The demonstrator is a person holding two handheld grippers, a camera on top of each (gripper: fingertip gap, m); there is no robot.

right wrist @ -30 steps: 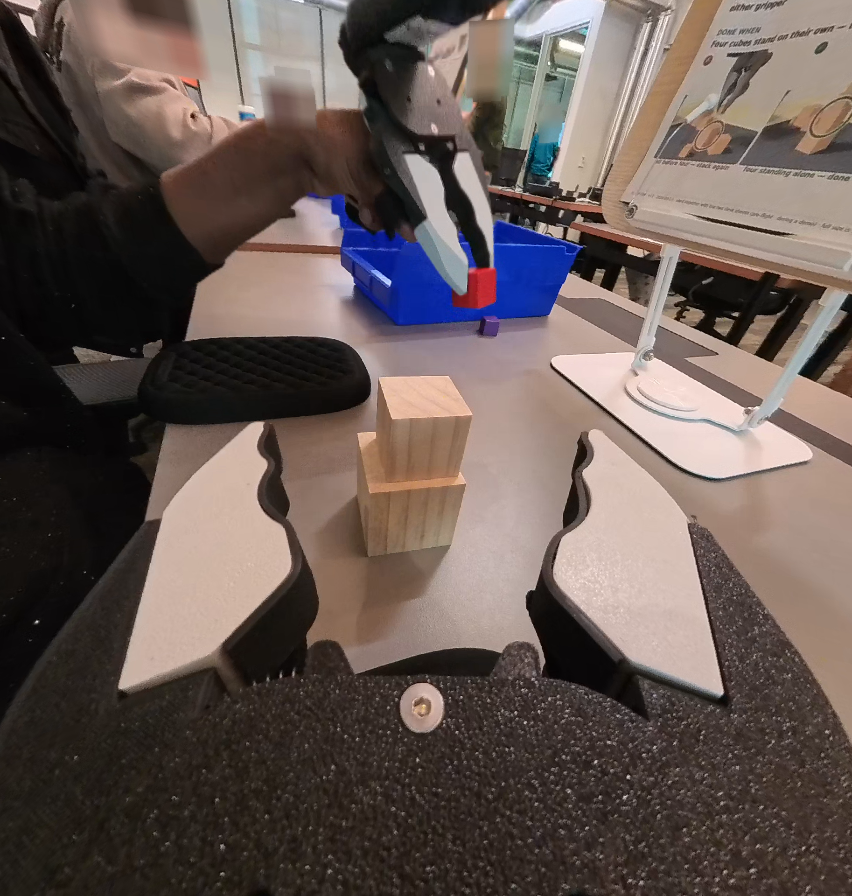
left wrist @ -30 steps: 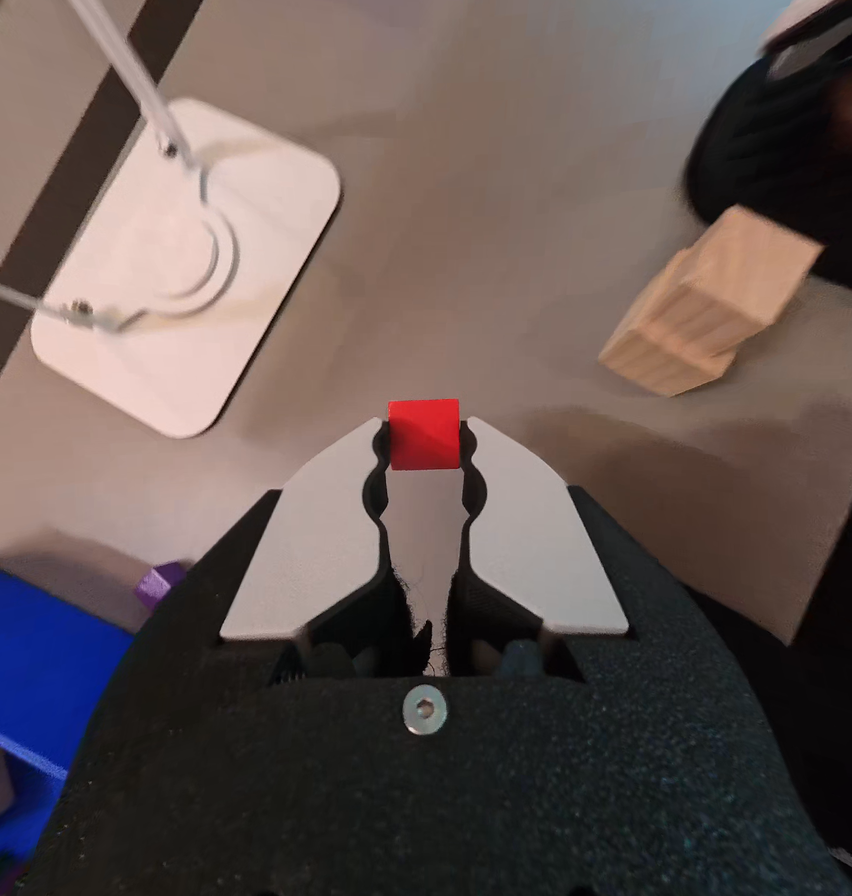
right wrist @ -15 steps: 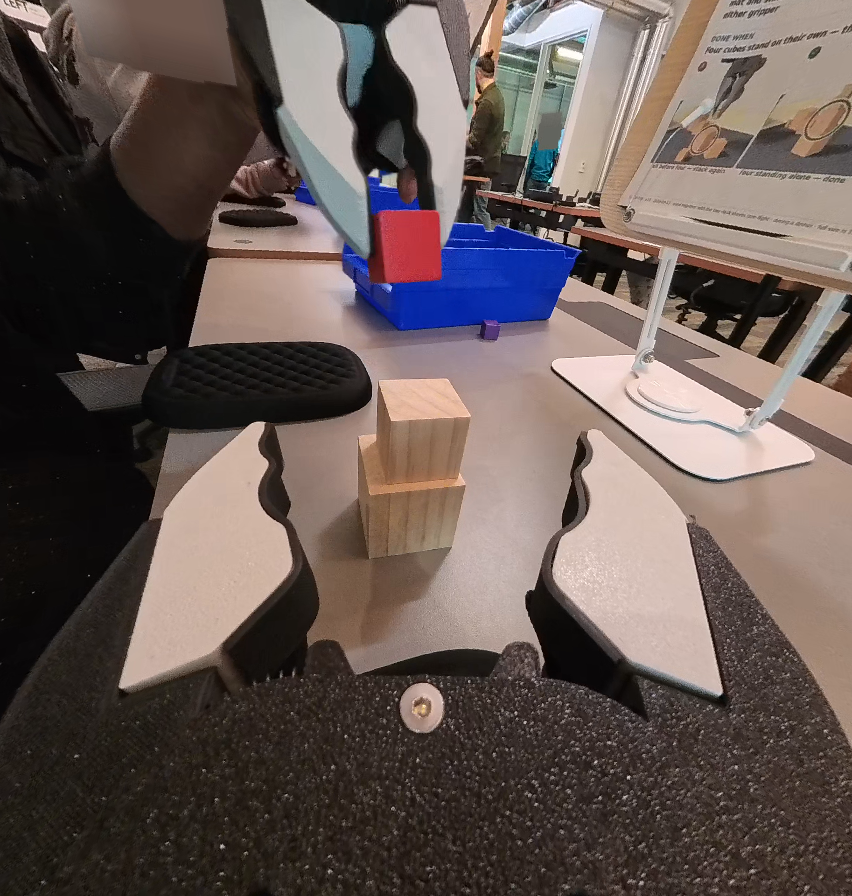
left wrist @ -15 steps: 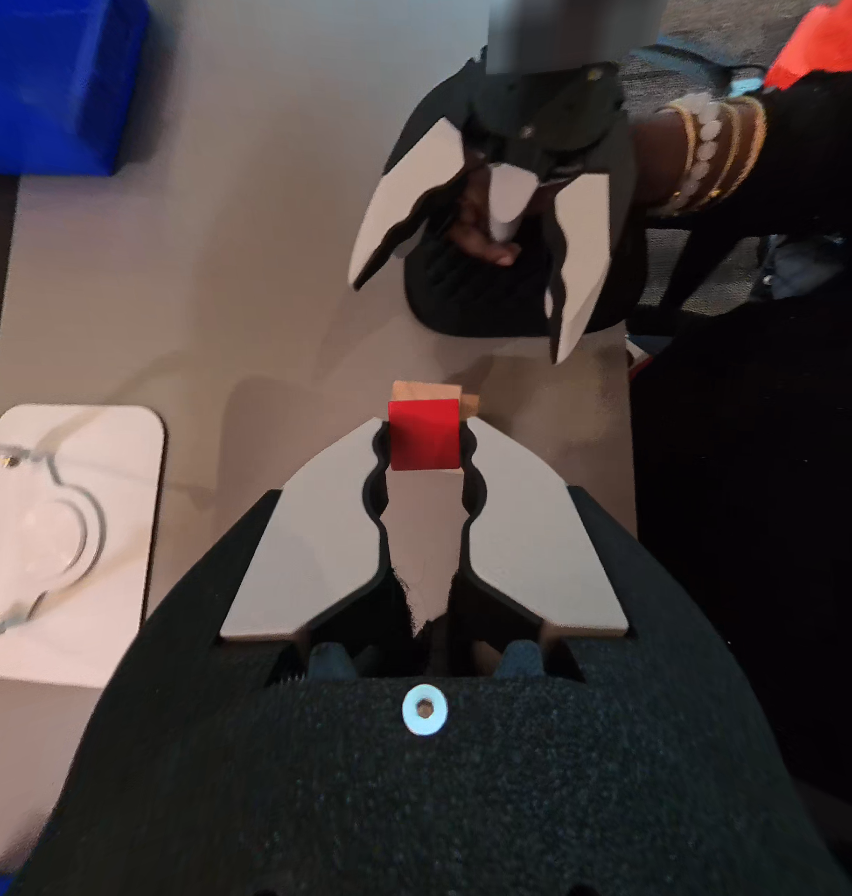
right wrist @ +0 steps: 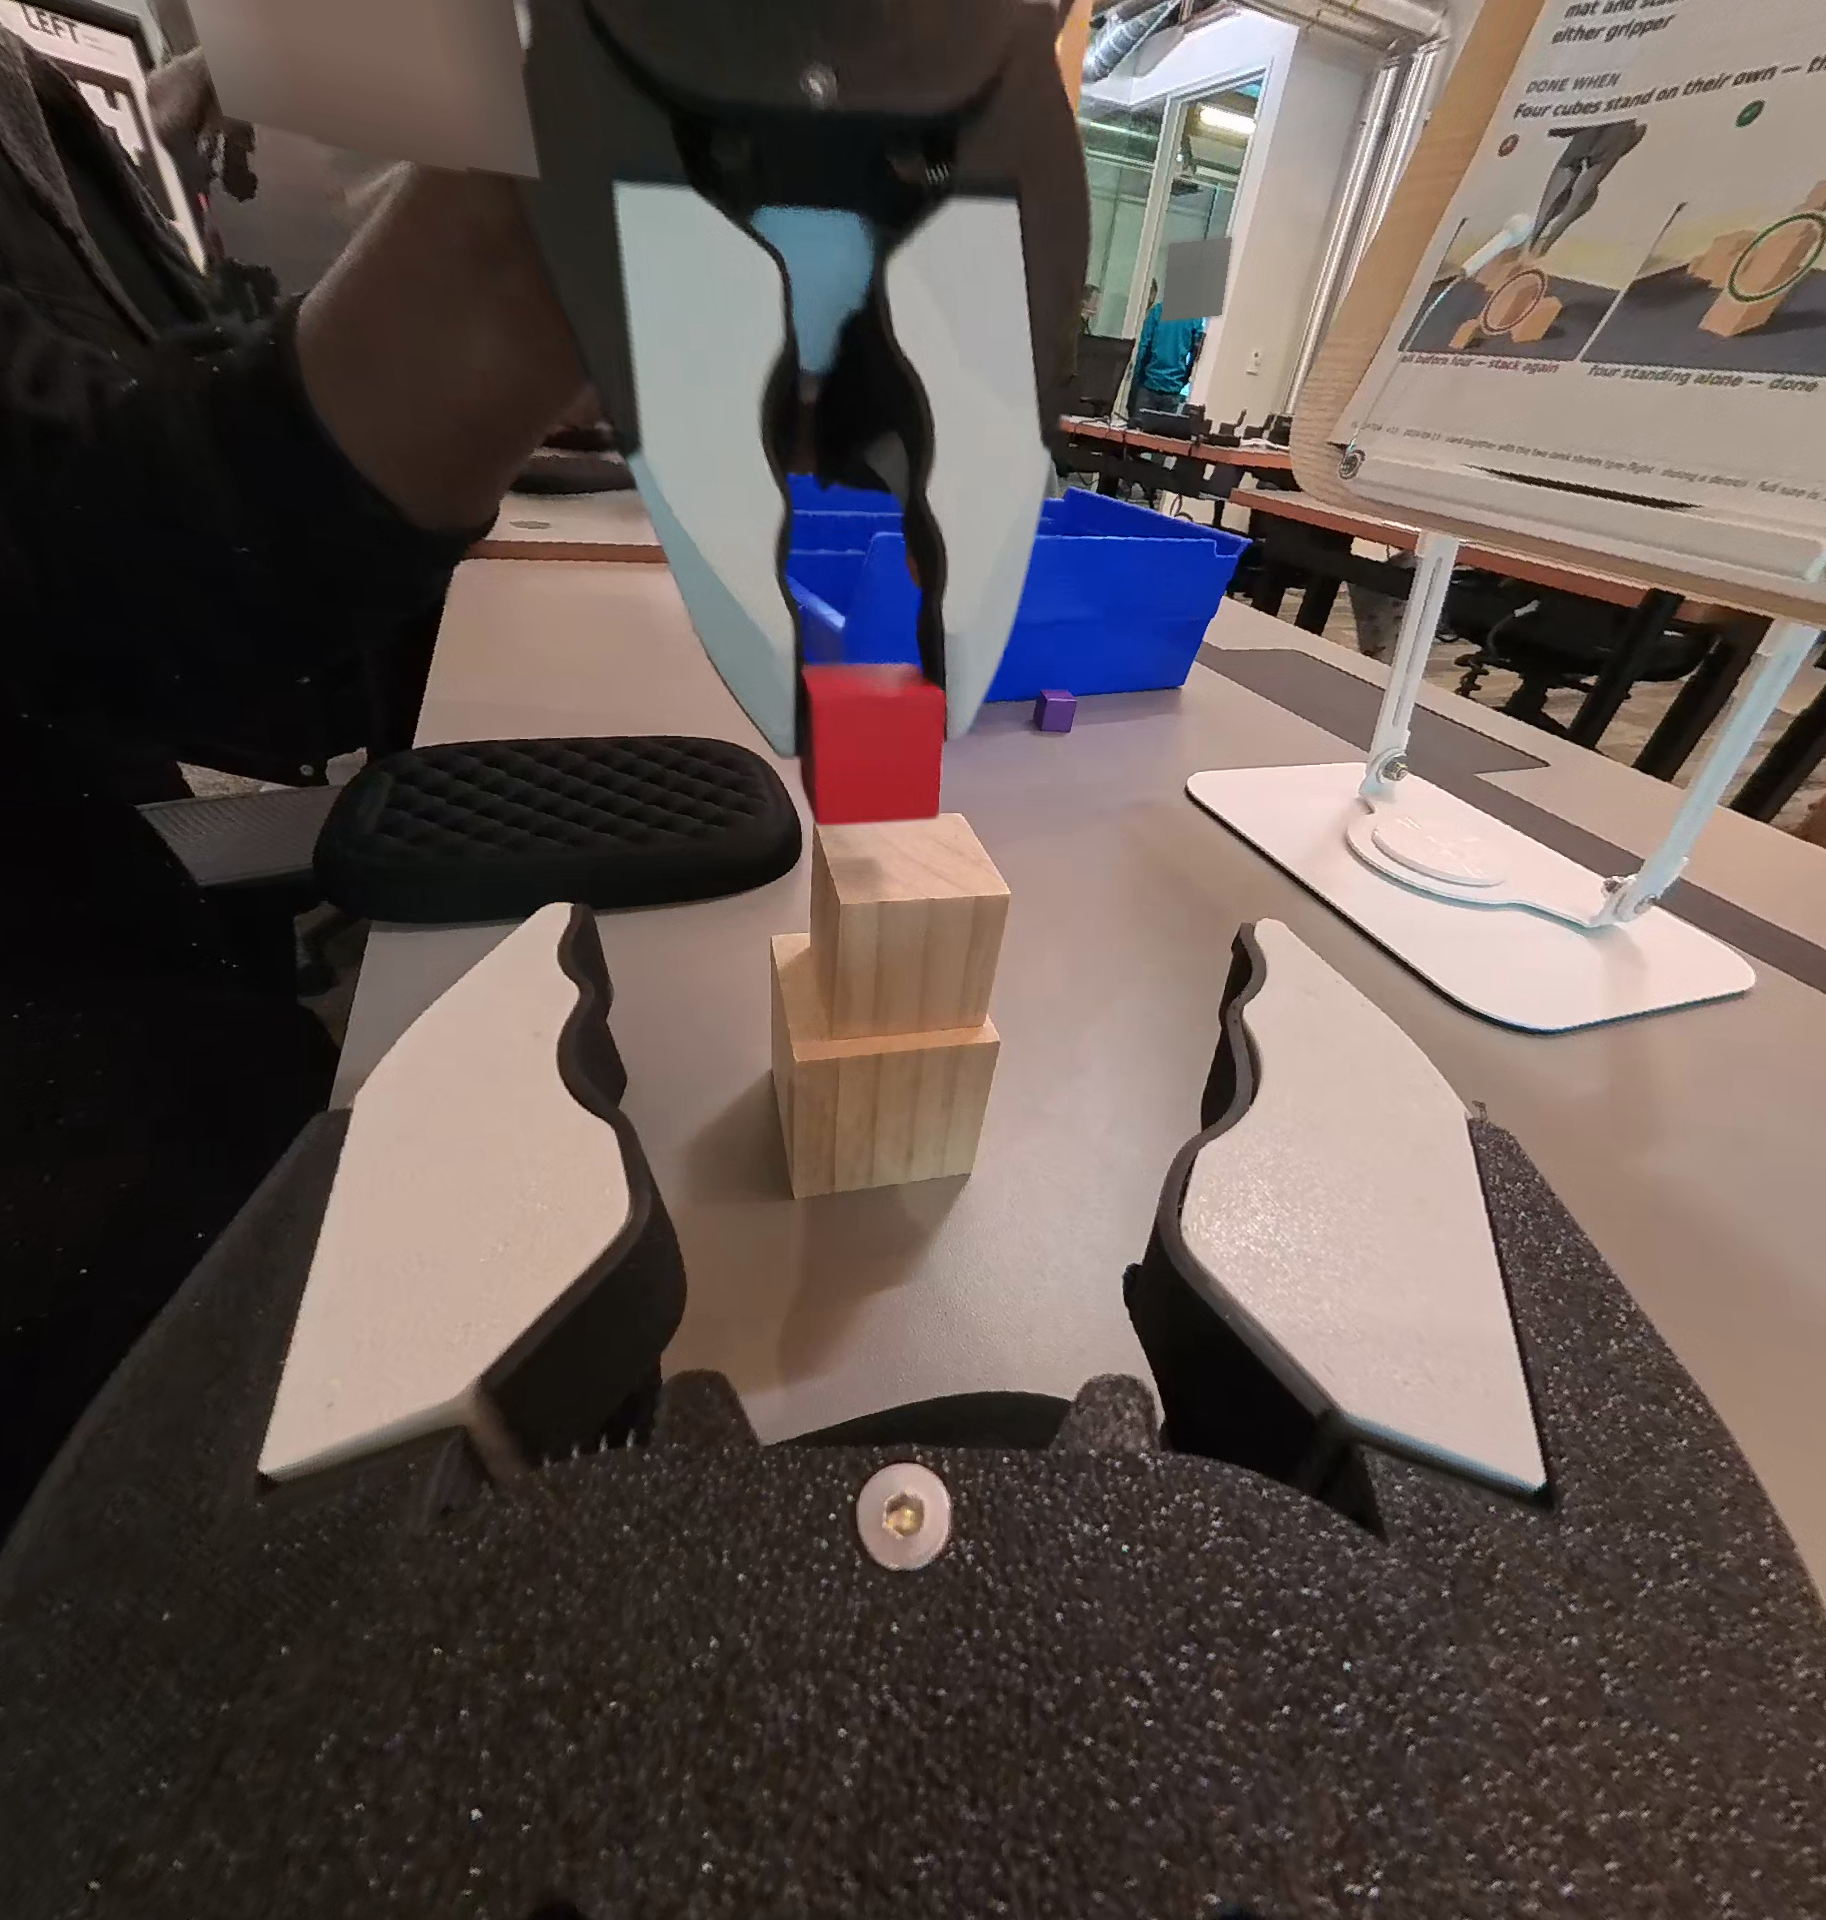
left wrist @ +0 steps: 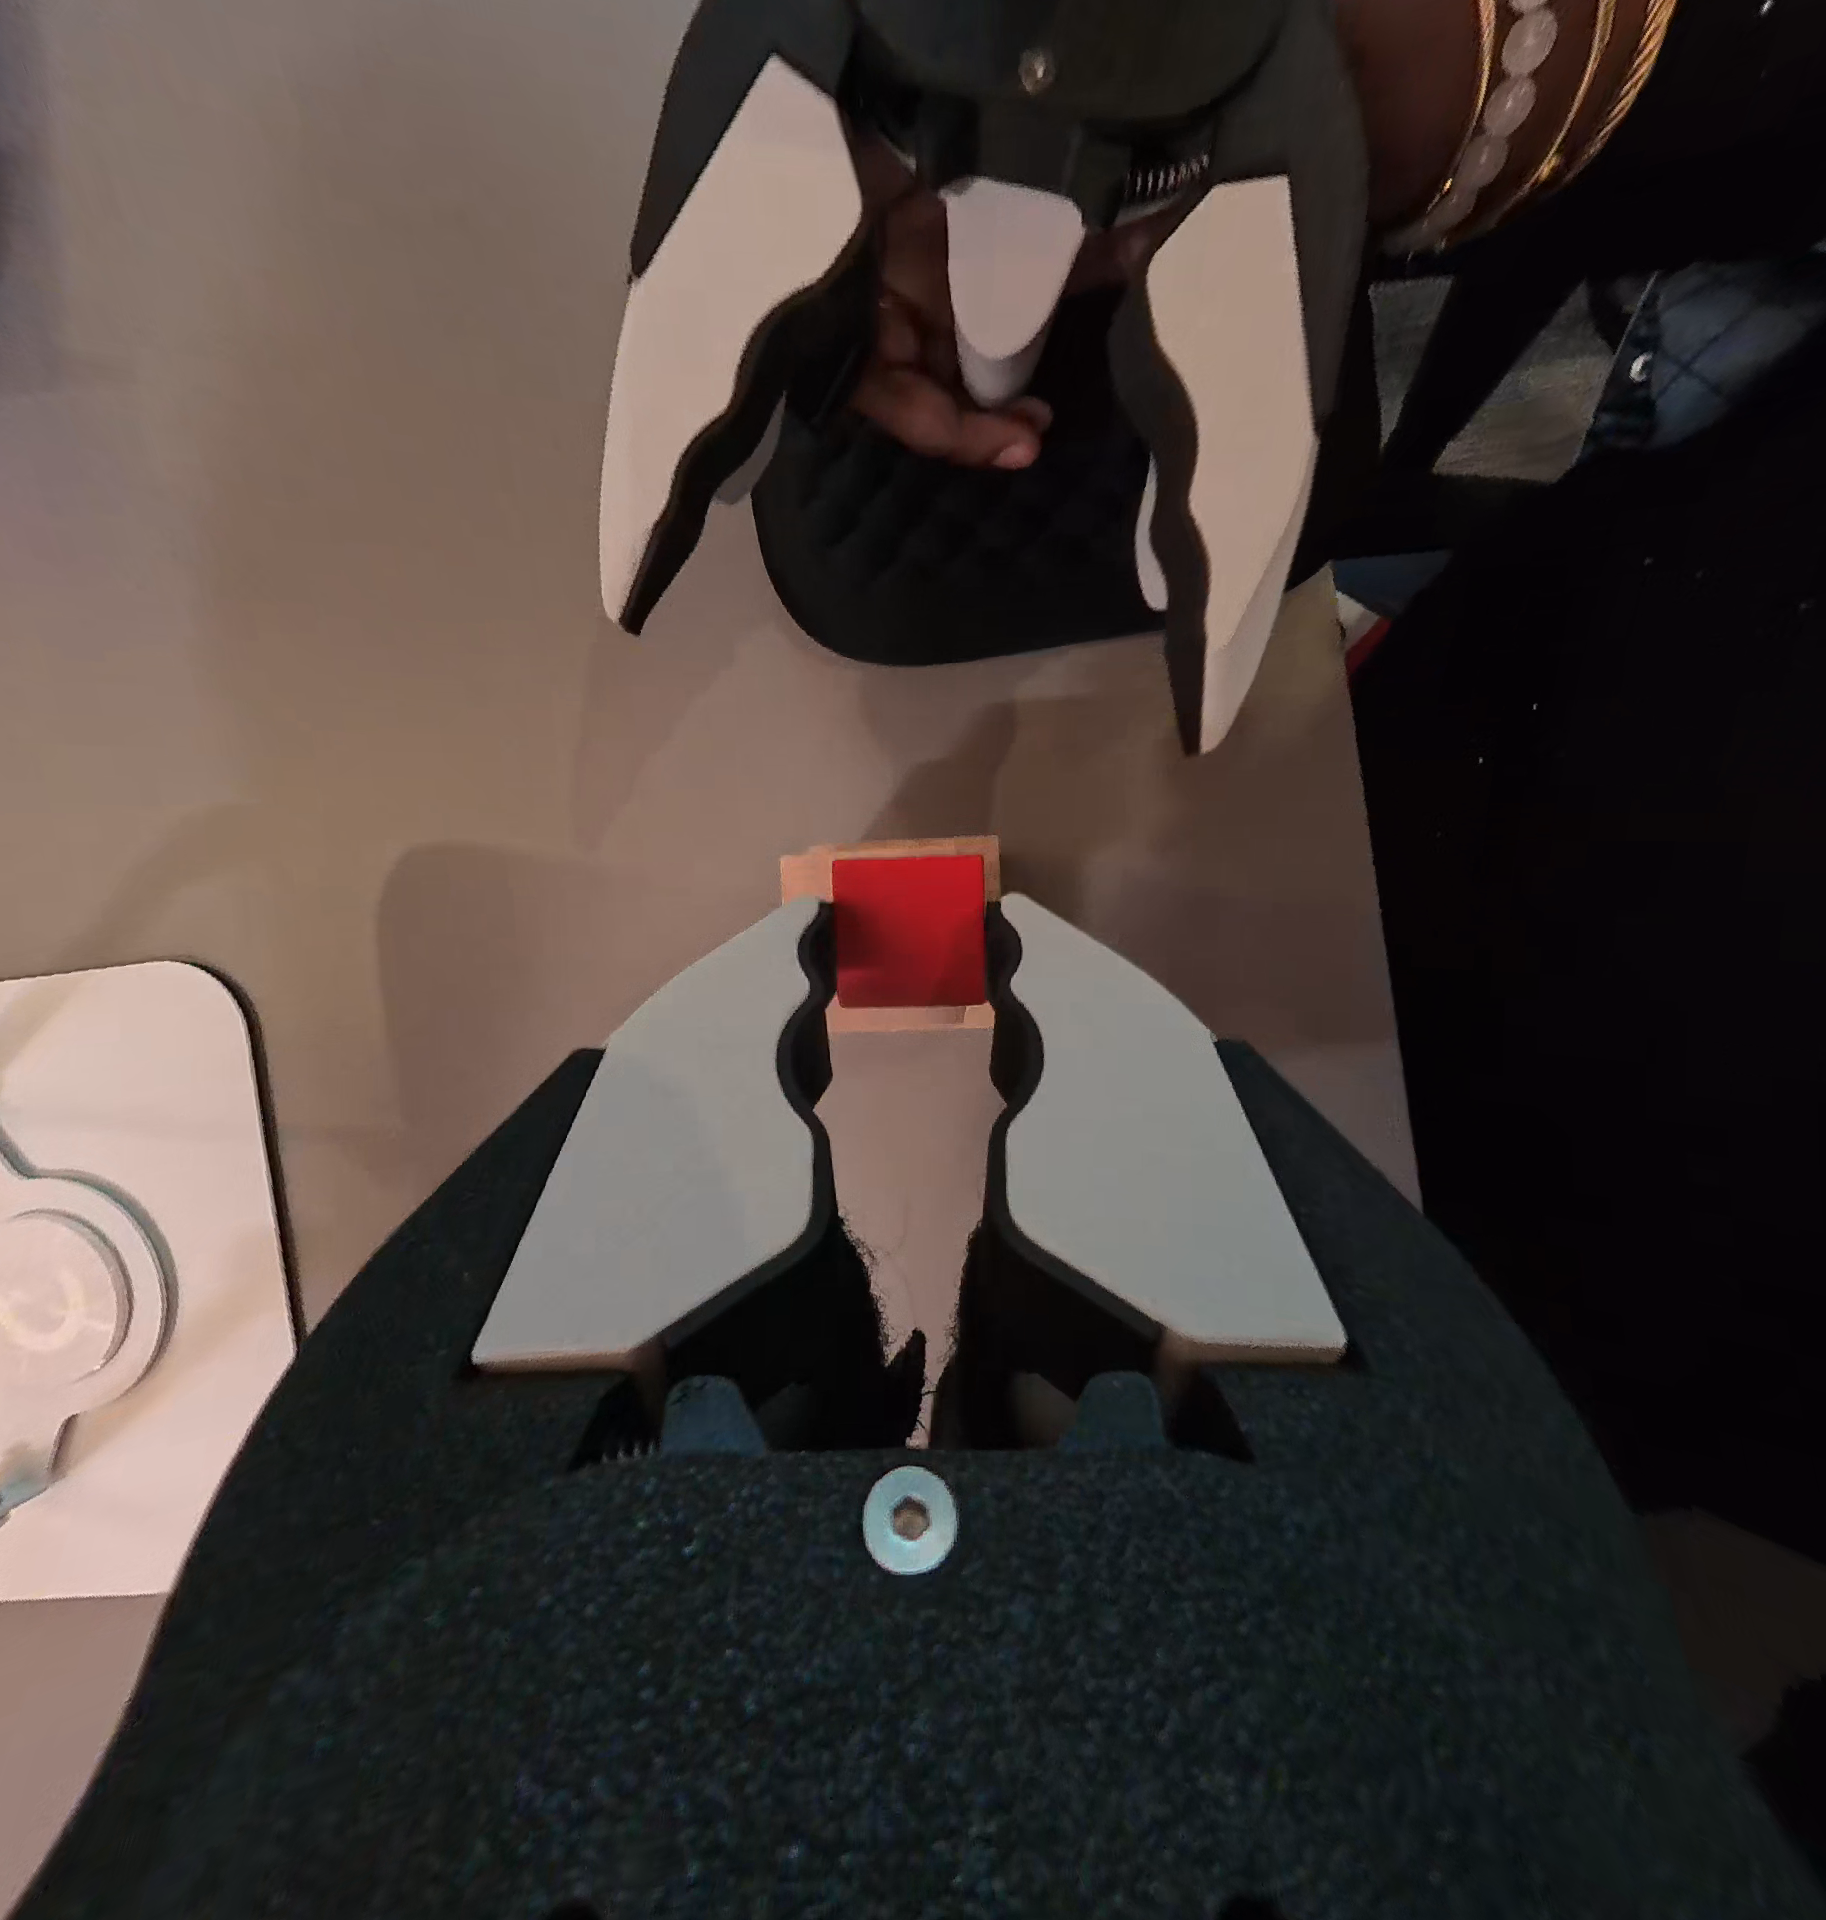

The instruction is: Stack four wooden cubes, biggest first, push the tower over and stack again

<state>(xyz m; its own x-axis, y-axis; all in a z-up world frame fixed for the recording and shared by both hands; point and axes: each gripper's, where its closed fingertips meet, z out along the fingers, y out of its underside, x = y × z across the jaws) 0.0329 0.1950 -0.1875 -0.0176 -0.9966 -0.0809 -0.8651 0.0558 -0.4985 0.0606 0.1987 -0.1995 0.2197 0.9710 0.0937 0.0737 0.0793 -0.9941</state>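
My left gripper (left wrist: 909,914) is shut on a red cube (left wrist: 909,930), both pads pressed on its sides. It points straight down over a stack of two wooden cubes (left wrist: 893,1018). In the right wrist view the left gripper (right wrist: 867,717) holds the red cube (right wrist: 873,753) at the top of the upper wooden cube (right wrist: 914,925), which sits on the lower wooden cube (right wrist: 883,1101). My right gripper (right wrist: 914,951) is wide open and empty, low on the table just short of the stack. It also shows in the left wrist view (left wrist: 930,665), beyond the stack.
A black padded rest (right wrist: 556,810) lies left of the stack. A blue bin (right wrist: 1085,613) and a small purple cube (right wrist: 1054,712) are farther back. A white stand base (right wrist: 1460,894) carrying an instruction board (right wrist: 1615,260) is on the right. The grey table (right wrist: 1148,1039) edge runs along the left. My hands' fingertips stand some 5 cm from each other. My left gripper's tips are some 15 cm from the black padded rest (right wrist: 556,810).
My left gripper has carried the red cube from near the blue bin, turned to point downward over the wooden stack and lowered it close to the top cube. My right gripper stayed still and open.
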